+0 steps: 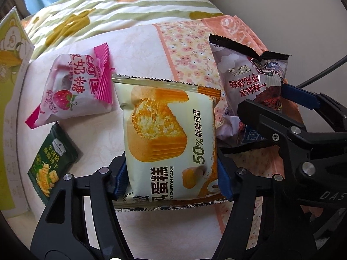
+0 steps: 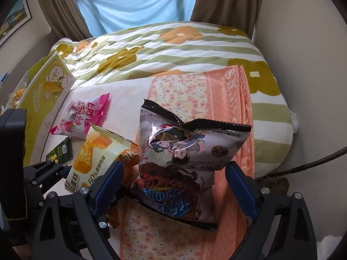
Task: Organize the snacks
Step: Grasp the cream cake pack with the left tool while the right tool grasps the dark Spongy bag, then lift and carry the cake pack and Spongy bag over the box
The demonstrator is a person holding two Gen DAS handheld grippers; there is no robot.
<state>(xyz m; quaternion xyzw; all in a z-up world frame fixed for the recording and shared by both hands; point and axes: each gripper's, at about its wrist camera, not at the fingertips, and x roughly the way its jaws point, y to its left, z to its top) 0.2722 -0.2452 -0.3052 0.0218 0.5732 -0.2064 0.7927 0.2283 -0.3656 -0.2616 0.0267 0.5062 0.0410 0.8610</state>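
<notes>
Cream and orange wrapping marked the chiffon cake packet (image 1: 171, 138), printed "50%" and "CHIFFON CAKE" beside Chinese characters; it was clamped between the blue pads of the left gripper (image 1: 172, 179), its long axis running away from the camera and its serrated far end pointing toward the quilt (image 1: 134, 6). A second packet of the same kind could be glimpsed beneath it, though this was not certain. One grey-and-black packet (image 2: 184, 160), labelled "Sponge CRUNCH" upside down and showing a cartoon figure, was seen between the spread fingers of the right gripper (image 2: 173, 186); the pads stood apart from its sides, so nothing was gripped, and its crumpled black seal pointed away. One pink strawberry candy packet (image 1: 76, 91) and one dark green cracker packet (image 1: 52, 164) were seen to the left, apart from each other, on the pale floral cloth (image 1: 184, 49) spread over the bed. One yellow-green box (image 2: 45, 91) with a bear drawing was propped at the left edge.
</notes>
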